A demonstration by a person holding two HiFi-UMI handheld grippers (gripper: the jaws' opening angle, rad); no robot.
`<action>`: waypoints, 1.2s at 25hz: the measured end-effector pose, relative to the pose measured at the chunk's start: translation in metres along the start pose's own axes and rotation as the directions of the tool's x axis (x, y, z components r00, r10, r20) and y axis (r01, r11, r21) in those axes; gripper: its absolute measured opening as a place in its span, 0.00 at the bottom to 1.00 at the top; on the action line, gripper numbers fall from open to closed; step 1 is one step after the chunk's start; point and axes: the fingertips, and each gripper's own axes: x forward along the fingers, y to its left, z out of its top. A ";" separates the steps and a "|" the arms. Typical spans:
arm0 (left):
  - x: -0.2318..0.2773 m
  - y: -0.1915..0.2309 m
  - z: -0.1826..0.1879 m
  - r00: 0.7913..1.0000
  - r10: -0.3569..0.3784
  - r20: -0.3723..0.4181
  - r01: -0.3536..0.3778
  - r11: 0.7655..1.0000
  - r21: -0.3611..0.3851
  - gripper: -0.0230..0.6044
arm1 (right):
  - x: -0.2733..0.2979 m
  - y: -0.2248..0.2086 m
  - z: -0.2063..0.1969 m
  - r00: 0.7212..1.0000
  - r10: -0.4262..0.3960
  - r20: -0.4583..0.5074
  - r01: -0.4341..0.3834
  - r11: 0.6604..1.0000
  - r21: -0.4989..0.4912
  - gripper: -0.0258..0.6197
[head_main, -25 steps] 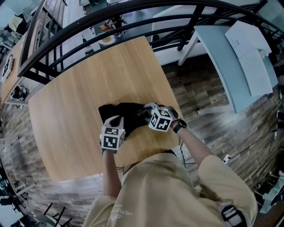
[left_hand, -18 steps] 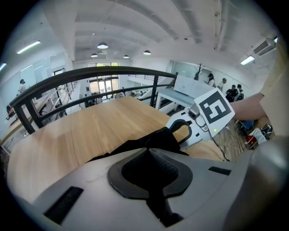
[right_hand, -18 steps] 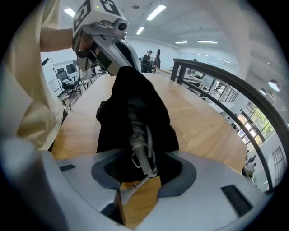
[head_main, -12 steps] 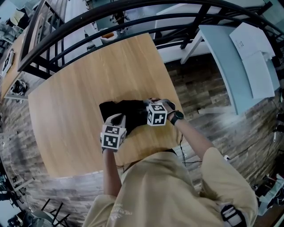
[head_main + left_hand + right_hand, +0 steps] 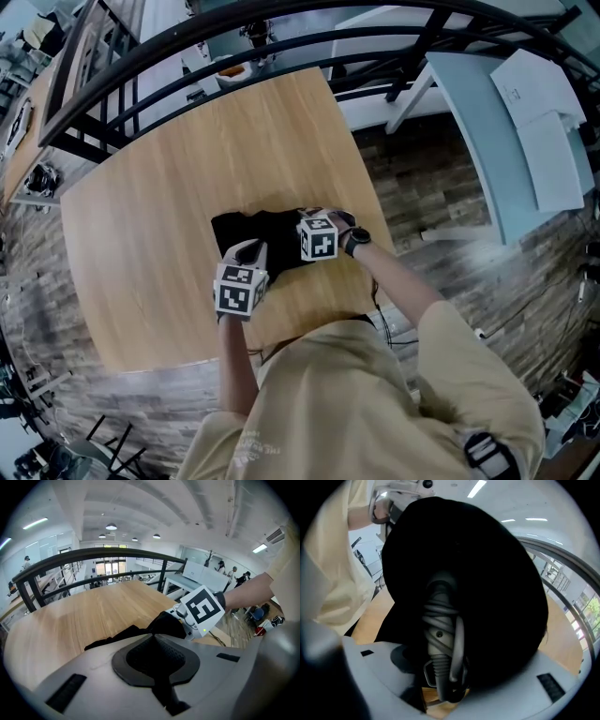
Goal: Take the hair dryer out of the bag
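The left gripper [image 5: 153, 638] has its jaws pressed together on the near edge of the black bag [image 5: 267, 232]. The right gripper [image 5: 440, 686] stands at the mouth of this bag. Its jaws have just been opening and are now spread wide. Between them stands the grey handle of the hair dryer [image 5: 439, 630], with the cord [image 5: 458, 644] wound around it, but the pads do not press it. The rest of the dryer is hidden inside the bag, which lies on the wooden table [image 5: 178, 178].
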 end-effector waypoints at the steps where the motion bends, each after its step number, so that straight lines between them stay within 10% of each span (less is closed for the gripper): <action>1: 0.000 0.001 -0.001 1.000 0.002 0.001 -0.002 1.000 -0.004 0.07 | 0.001 -0.002 0.001 1.000 0.003 0.014 -0.004 1.000 0.011 0.38; 30: 0.008 -0.014 -0.001 0.997 -0.059 0.054 0.065 0.992 -0.104 0.07 | -0.109 0.015 -0.032 0.978 -0.208 0.017 0.208 0.962 -0.175 0.27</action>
